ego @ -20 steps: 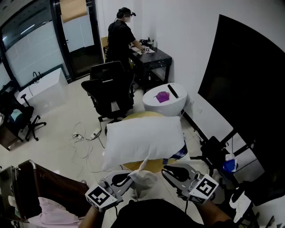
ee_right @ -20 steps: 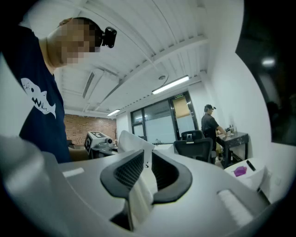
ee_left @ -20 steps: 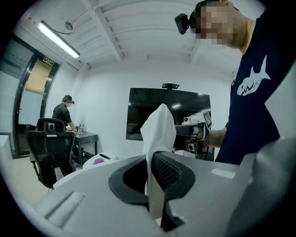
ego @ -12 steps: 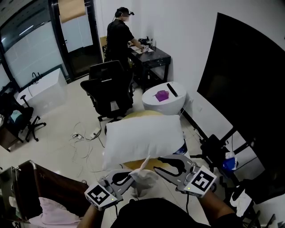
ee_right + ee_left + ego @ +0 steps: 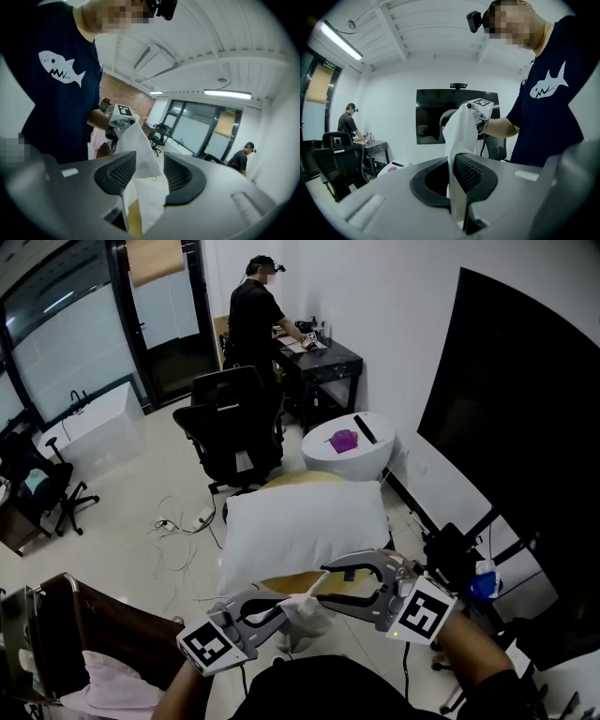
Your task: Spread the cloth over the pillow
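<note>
Grasping stage, lower centre: cloth (image 5: 305, 613) pinched in closed left gripper (image 5: 281, 604), loose between right gripper's (image 5: 322, 585) spread jaws. Next: clamp, spread over pillow (image 5: 305, 531).

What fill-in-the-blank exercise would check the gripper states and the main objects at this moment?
1. The left gripper is ____ on the cloth.
2. The right gripper has its jaws ____, with the cloth hanging loose between them.
3. The pillow, not yet covered, is ____ in colour, like the cloth.

Missing words: shut; open; white.
</note>
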`<control>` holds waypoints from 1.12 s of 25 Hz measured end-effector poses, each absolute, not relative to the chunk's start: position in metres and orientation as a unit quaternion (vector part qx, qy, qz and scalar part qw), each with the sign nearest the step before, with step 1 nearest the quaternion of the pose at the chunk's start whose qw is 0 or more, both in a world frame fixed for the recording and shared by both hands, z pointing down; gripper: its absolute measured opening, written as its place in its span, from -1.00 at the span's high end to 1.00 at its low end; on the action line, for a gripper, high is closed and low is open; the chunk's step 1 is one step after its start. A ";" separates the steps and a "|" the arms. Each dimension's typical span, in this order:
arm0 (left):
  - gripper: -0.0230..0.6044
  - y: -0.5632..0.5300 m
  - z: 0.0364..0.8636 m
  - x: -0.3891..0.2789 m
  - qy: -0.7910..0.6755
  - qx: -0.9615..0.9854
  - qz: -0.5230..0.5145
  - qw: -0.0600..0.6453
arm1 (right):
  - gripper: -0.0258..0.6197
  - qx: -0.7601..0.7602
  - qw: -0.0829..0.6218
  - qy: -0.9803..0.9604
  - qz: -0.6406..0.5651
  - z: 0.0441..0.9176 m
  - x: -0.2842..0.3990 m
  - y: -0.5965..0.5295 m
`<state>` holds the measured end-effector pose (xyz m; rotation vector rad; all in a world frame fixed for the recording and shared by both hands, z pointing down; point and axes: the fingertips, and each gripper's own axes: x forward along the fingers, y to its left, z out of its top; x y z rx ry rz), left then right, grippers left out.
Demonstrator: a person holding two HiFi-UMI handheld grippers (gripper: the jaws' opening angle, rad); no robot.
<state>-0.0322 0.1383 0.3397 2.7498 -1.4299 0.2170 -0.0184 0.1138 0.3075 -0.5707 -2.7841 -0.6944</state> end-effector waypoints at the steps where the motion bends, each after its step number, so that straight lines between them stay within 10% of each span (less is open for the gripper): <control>1: 0.93 0.138 0.339 -0.030 -0.454 0.888 0.075 0.013 | 0.32 -0.202 0.111 -0.942 -0.244 0.307 -0.020 0.116; 12: 0.93 0.133 0.334 -0.025 -0.448 0.888 0.102 -0.018 | 0.85 -0.195 0.128 -0.938 -0.258 0.309 -0.029 0.129; 28: 0.65 0.125 0.326 -0.040 -0.551 0.805 0.178 -0.134 | 0.89 -0.158 0.038 -0.983 -0.085 0.272 -0.032 0.119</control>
